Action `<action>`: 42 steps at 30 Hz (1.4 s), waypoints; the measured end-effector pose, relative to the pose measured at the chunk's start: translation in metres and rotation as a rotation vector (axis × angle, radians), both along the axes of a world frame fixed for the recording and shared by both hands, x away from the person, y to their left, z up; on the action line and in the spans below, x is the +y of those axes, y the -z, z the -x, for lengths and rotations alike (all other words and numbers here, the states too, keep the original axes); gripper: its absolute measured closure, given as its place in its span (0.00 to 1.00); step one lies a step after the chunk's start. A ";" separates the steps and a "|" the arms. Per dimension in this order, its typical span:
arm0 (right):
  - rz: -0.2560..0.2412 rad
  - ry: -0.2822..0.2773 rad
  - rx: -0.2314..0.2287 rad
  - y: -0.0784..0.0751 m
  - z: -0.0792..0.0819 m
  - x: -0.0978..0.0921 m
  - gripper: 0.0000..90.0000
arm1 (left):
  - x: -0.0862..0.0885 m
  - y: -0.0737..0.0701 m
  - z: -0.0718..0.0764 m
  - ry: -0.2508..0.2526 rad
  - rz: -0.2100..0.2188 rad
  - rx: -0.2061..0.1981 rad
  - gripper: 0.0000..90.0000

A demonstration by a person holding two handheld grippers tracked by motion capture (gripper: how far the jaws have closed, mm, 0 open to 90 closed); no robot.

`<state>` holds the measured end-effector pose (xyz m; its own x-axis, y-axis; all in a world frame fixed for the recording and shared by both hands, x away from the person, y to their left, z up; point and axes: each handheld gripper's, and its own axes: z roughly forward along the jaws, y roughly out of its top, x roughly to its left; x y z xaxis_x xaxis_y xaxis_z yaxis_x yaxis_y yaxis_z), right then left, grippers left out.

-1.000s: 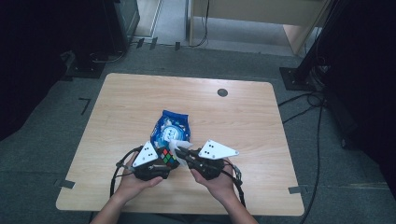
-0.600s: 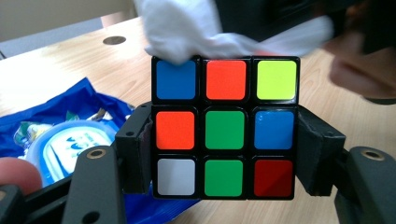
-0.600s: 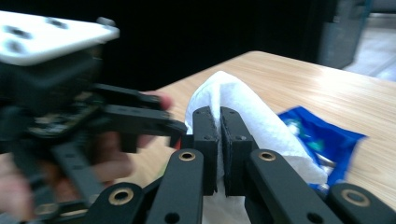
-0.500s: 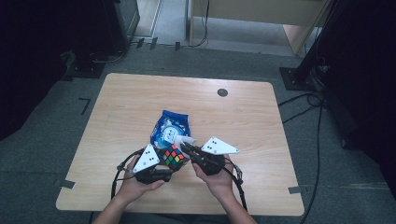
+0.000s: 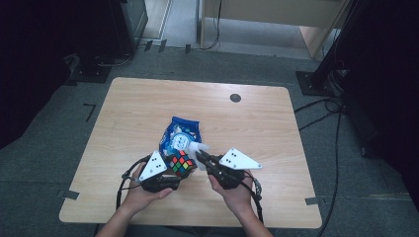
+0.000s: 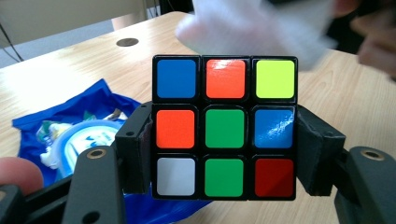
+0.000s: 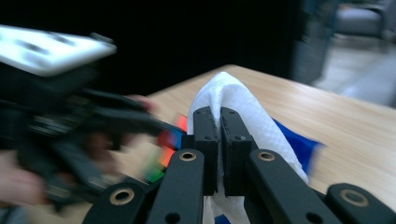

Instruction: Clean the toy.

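blue packet [image 5: 181, 136] just beyond claws, table [image 5: 276, 128] bare elsewhere

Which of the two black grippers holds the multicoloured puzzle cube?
The left gripper clamps the multicoloured puzzle cube; the right gripper pinches a white wipe.

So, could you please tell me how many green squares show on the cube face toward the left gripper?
2: on the cube, held between the left gripper jaws, one green square is the centre and one sits directly below it, bottom middle. Other faces are hidden.
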<state>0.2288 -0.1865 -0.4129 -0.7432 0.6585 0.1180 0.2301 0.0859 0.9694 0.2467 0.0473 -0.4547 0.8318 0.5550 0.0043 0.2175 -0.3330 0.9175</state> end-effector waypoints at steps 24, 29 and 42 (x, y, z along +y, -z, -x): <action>0.135 0.296 0.251 0.059 -0.044 -0.047 0.97 | 0.012 -0.005 -0.004 -0.031 0.037 -0.008 0.38; 0.129 0.345 0.243 0.058 -0.045 -0.056 0.79 | 0.012 -0.005 -0.006 -0.037 0.041 -0.005 0.38; -0.142 0.100 0.319 0.023 -0.020 -0.012 0.34 | 0.003 0.003 -0.006 -0.064 0.019 -0.010 0.38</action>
<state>0.2484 -0.1981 -0.4355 -0.5872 0.6863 0.4291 0.5236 -0.0822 0.8480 0.2523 0.0504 -0.4575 0.7946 0.6071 0.0013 0.2284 -0.3009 0.9259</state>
